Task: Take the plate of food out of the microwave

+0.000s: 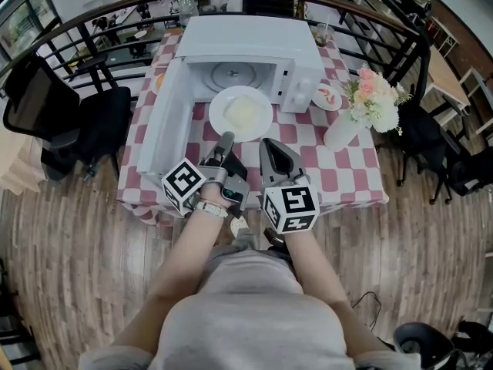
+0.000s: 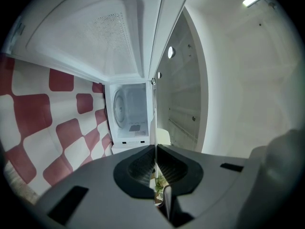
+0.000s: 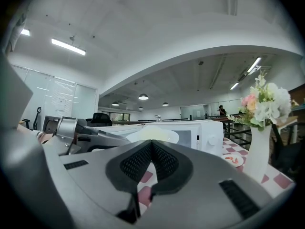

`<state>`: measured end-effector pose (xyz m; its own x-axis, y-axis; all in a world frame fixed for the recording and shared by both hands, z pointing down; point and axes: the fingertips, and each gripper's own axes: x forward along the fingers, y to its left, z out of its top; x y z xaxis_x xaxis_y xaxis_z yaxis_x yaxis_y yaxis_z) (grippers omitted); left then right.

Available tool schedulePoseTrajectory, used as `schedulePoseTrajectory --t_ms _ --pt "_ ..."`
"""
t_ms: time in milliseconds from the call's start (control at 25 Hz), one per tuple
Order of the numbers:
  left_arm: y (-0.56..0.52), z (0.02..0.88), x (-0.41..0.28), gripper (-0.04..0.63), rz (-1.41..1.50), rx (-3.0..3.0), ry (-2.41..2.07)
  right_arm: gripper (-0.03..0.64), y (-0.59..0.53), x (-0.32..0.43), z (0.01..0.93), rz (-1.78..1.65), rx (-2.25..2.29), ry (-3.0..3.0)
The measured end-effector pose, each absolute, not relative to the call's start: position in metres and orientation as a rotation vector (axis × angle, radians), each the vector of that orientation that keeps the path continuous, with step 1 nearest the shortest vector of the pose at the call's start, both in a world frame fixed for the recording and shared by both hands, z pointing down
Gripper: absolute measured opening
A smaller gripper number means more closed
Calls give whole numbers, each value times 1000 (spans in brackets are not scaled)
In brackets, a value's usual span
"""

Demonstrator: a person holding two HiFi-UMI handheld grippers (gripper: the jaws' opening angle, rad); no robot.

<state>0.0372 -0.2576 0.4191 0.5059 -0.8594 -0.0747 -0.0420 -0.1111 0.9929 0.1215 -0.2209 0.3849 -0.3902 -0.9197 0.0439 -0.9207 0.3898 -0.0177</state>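
Already outside the microwave [image 1: 246,41], the white plate [image 1: 263,99] of pale food [image 1: 243,114] lies just ahead of the left tongs [image 1: 225,138], in front of the open cavity. Those tongs are clamped on the plate's near rim. The microwave's door [image 1: 165,122] stands open to their left. Just to their right, the right tongs [image 1: 266,142] are pressed together with nothing between them, above the checked tablecloth [image 1: 339,172]. A vase of flowers [image 1: 343,128] stands farther right.
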Motion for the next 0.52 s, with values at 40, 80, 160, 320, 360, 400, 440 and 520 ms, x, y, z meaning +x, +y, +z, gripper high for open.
schedulePoseTrajectory --t_ms 40,80,160,320,360,400,440,520 --pt "-256 419 37 15 -843 1532 -808 23 -220 122 385 58 1718 -2594" --pt "-255 419 37 15 -845 1529 -808 23 -219 122 385 55 1718 -2592" --pt "-254 420 37 15 -849 1524 -811 23 -218 123 386 53 1717 -2586" --pt "-250 422 36 15 -853 1510 -815 23 -215 123 387 53 1711 -2583" --pt "-249 421 36 15 -854 1508 -816 23 -214 123 387 52 1708 -2584" --pt "-249 421 36 15 -855 1508 -817 23 -213 123 386 51 1706 -2586" --pt "-248 420 36 15 -856 1508 -818 23 -212 123 385 49 1704 -2589" --pt "-247 419 35 15 -858 1510 -820 23 -211 122 384 44 1701 -2594"
